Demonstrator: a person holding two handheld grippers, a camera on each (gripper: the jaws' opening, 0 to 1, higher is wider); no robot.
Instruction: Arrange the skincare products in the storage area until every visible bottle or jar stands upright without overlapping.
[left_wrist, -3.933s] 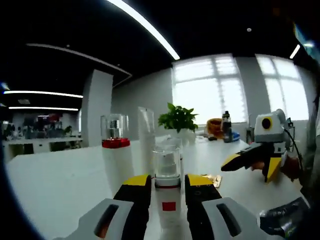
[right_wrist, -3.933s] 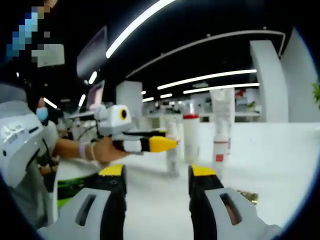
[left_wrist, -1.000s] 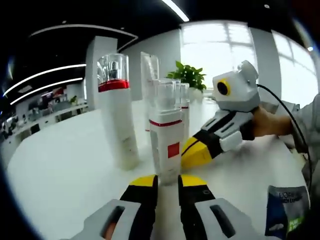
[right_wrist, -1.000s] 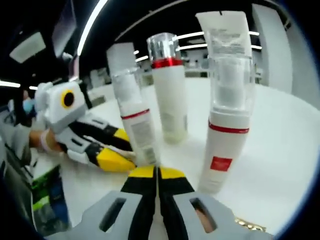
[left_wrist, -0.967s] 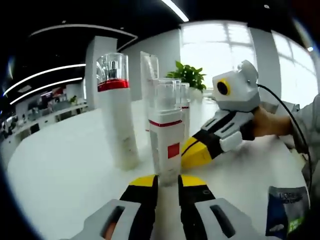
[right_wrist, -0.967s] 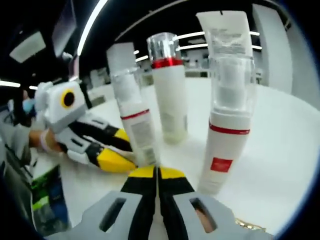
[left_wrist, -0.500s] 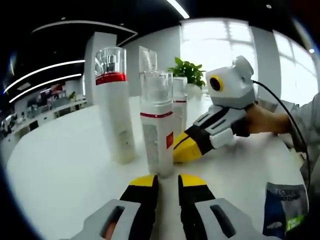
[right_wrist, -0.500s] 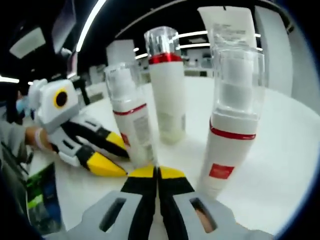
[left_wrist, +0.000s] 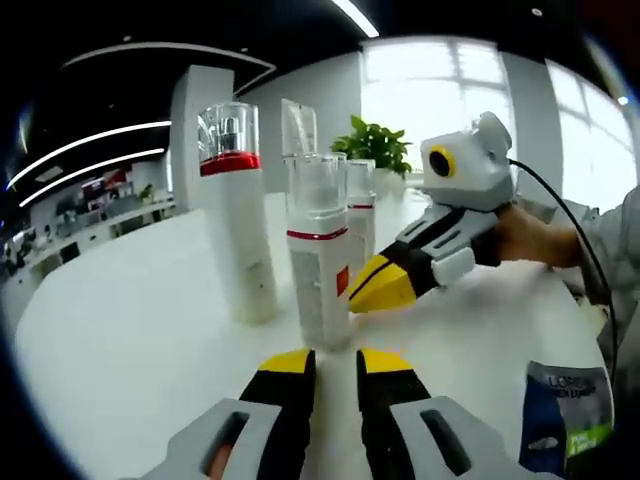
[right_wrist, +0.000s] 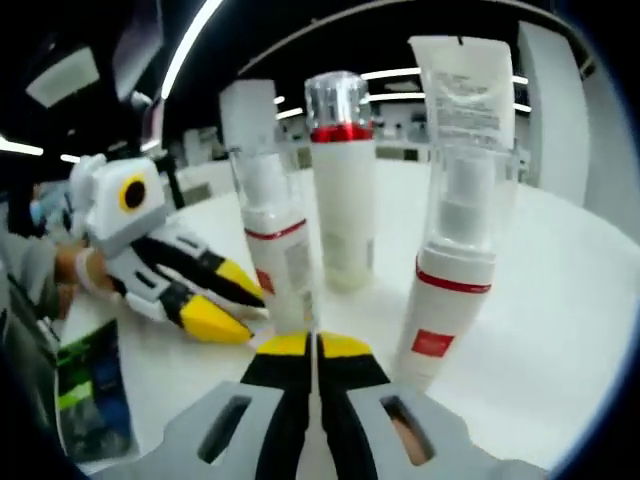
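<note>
Left gripper view: the left gripper sits low on the white table, jaws narrow, holding nothing, just short of the near pump bottle. The right gripper, jaws pressed together and empty, has lifted off the table beside that bottle since half a second ago. The tall red-banded bottle, second pump bottle and tube stand upright, apart; arrangement looks near complete.

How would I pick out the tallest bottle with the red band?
On the white round table stands a cluster of white skincare bottles. The tall white cylindrical bottle with a red collar is the widest, topped by a clear cap showing a silver pump.
</note>
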